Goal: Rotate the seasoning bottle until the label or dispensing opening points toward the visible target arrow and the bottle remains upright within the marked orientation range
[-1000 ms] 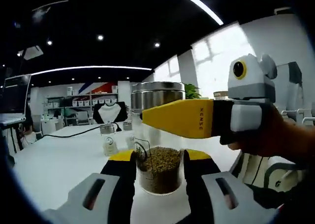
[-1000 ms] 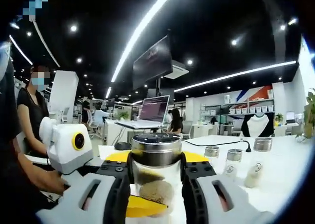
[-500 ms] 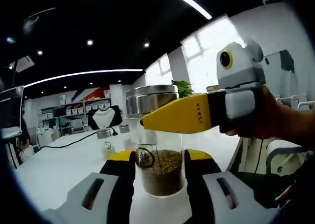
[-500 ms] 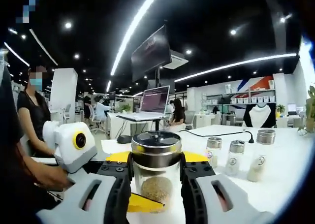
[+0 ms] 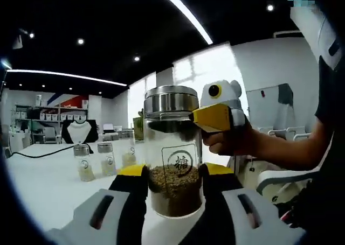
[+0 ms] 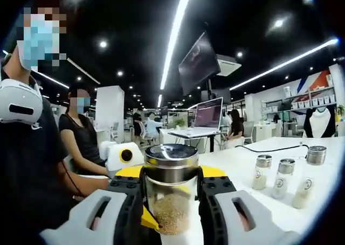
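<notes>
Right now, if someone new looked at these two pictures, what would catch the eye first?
The glass seasoning bottle with a steel lid, holding brown grains, stands upright in the middle, gripped low by the left gripper and near the lid by the right gripper. Three small shaker bottles stand behind it on the white table.

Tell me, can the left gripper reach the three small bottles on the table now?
Probably not: the left gripper is shut on the seasoning bottle, which blocks its jaws; the three small bottles stand apart behind.

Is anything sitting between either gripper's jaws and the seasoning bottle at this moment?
Nothing visible. The seasoning bottle sits directly between the left gripper jaws, and the right gripper flanks it just below the lid.
</notes>
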